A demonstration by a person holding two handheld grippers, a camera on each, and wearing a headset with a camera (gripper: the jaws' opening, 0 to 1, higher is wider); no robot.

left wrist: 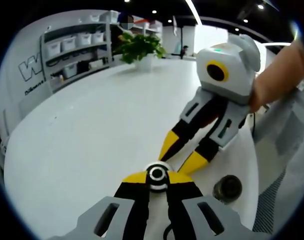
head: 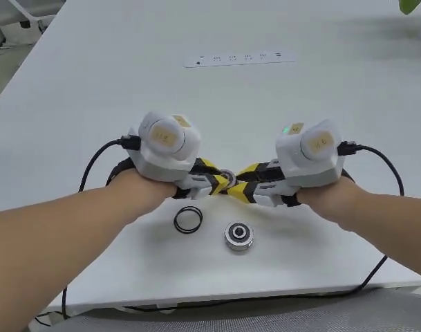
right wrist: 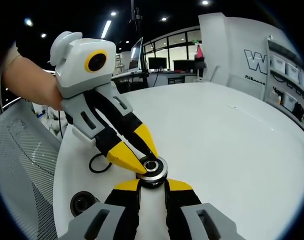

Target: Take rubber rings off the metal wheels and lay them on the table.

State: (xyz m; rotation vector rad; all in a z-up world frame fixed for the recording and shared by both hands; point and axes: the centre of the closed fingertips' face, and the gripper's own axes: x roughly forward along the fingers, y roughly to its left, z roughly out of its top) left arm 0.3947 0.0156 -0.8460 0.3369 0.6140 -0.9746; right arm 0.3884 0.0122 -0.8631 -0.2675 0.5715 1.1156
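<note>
Rubber ring [head: 188, 220] lies loose on the bench [head: 127, 83] near its near edge, just left of a second wheel [head: 238, 235] that looks bare. We judge that one done. The held wheel [right wrist: 152, 170] shows a dark rim, so we take it as not yet stripped. It sits between both grippers, just beyond the loose ring. Left gripper [left wrist: 156, 181] is clenched on it. Right gripper [right wrist: 152, 187] has its tips at the rim, but we cannot tell whether it is grasping.
</note>
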